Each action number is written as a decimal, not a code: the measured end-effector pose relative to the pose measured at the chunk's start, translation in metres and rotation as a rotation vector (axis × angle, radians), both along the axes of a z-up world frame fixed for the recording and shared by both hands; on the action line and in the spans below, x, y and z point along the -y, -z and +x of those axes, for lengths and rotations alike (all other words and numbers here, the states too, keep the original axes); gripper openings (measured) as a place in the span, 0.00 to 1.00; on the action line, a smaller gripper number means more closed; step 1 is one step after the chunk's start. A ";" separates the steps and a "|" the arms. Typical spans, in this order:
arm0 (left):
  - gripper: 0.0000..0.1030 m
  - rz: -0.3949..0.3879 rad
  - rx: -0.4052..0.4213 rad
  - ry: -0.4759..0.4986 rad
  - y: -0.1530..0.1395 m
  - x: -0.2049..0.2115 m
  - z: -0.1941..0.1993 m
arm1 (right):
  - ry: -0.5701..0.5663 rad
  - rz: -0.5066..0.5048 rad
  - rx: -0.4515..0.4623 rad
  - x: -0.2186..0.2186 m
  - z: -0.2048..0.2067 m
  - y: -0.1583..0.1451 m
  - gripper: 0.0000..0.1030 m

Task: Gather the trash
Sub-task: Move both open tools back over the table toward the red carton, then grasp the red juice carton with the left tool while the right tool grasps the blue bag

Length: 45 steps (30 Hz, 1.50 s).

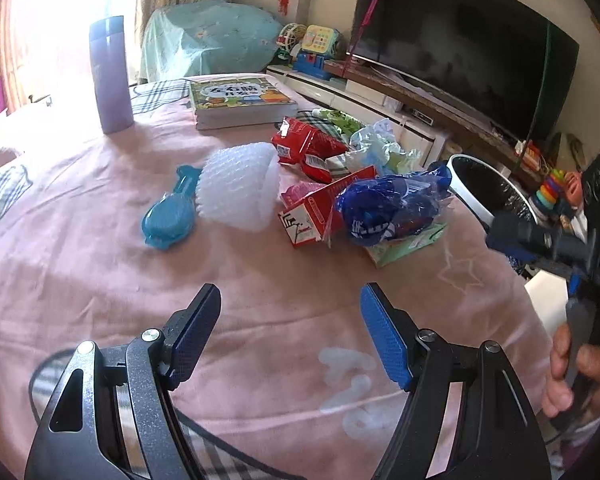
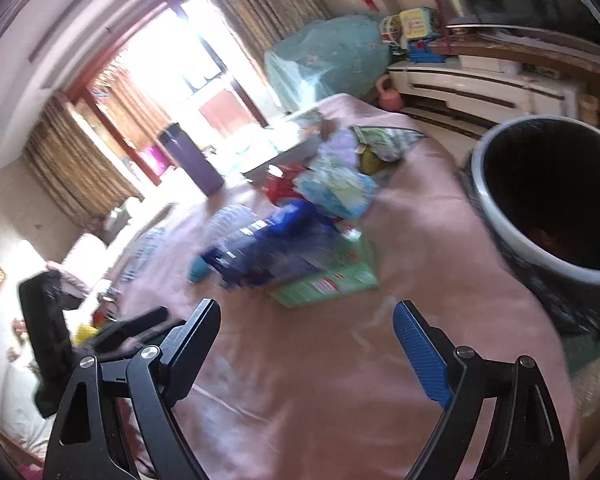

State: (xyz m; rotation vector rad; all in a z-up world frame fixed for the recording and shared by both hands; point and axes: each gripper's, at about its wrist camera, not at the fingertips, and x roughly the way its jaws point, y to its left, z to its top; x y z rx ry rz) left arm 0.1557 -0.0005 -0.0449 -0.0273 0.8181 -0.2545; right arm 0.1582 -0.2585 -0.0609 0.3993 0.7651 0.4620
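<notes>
Step in hand: the approach is judged to be under way; nothing is gripped, and the trash pile is faced by both claws from the near side.
Left claw (image 1: 290, 312): released, jaws spread wide, empty, held over bare pink cloth, well short of the pile.
Right claw (image 2: 306, 326): released, jaws apart, empty; its view is blurred, so fine detail cannot be told.
Trash: 1 heap on the bench (image 1: 260, 300), made up of a blue plastic bag (image 1: 388, 208) lying on a green flat pack (image 2: 328, 284), a red-and-white carton (image 1: 320, 212), a red wrapper (image 1: 308, 148), crumpled paper (image 1: 380, 148) and white foam netting (image 1: 240, 184).
Bin (image 2: 548, 196): open-topped, dark inside, placed just beside the bench edge on the right.
Not trash, as judged: teal brush (image 1: 168, 216), book (image 1: 240, 100), purple flask (image 1: 112, 76).
Next move: 1 claw would need to be brought forward and lowered over the nearest piece, probably the blue bag, then clenched on loose film before a carry to the bin.
</notes>
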 end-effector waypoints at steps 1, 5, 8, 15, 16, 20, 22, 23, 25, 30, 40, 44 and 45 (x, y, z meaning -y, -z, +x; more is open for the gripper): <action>0.72 0.005 -0.001 0.006 0.001 0.000 0.002 | 0.000 0.006 0.001 -0.002 0.004 -0.001 0.86; 0.72 0.022 -0.011 0.036 0.006 0.004 0.014 | -0.012 0.026 0.000 -0.009 0.028 -0.001 0.84; 0.72 0.041 -0.013 0.057 0.008 0.009 0.026 | -0.025 0.033 -0.013 -0.015 0.043 0.003 0.73; 0.72 0.096 0.026 0.108 0.002 0.020 0.041 | -0.046 0.039 0.020 -0.004 0.027 -0.006 0.22; 0.72 0.099 0.037 0.125 -0.001 0.022 0.042 | -0.047 0.049 0.029 0.004 0.018 -0.009 0.22; 0.72 0.137 0.068 0.180 -0.004 0.035 0.049 | -0.052 0.044 0.022 0.037 -0.011 -0.012 0.21; 0.72 0.169 0.069 0.205 0.000 0.044 0.055 | -0.035 0.022 -0.009 0.052 -0.018 -0.006 0.21; 0.72 0.193 0.064 0.208 0.004 0.049 0.060 | -0.021 0.015 -0.025 0.059 -0.020 -0.002 0.21; 0.72 0.207 0.059 0.215 0.008 0.053 0.067 | 0.015 0.011 -0.052 0.074 -0.024 0.006 0.21; 0.34 0.260 0.001 0.202 0.023 0.063 0.079 | 0.047 -0.001 -0.117 0.087 -0.024 0.024 0.38; 0.31 0.058 -0.086 0.204 0.004 0.041 0.023 | -0.151 -0.334 0.133 0.055 -0.036 -0.014 0.79; 0.30 0.009 -0.129 0.193 0.011 0.035 0.002 | -0.286 -0.463 0.187 0.026 -0.026 -0.014 0.80; 0.30 0.002 -0.132 0.185 0.013 0.034 0.000 | -0.318 -0.505 0.194 0.018 -0.023 -0.012 0.80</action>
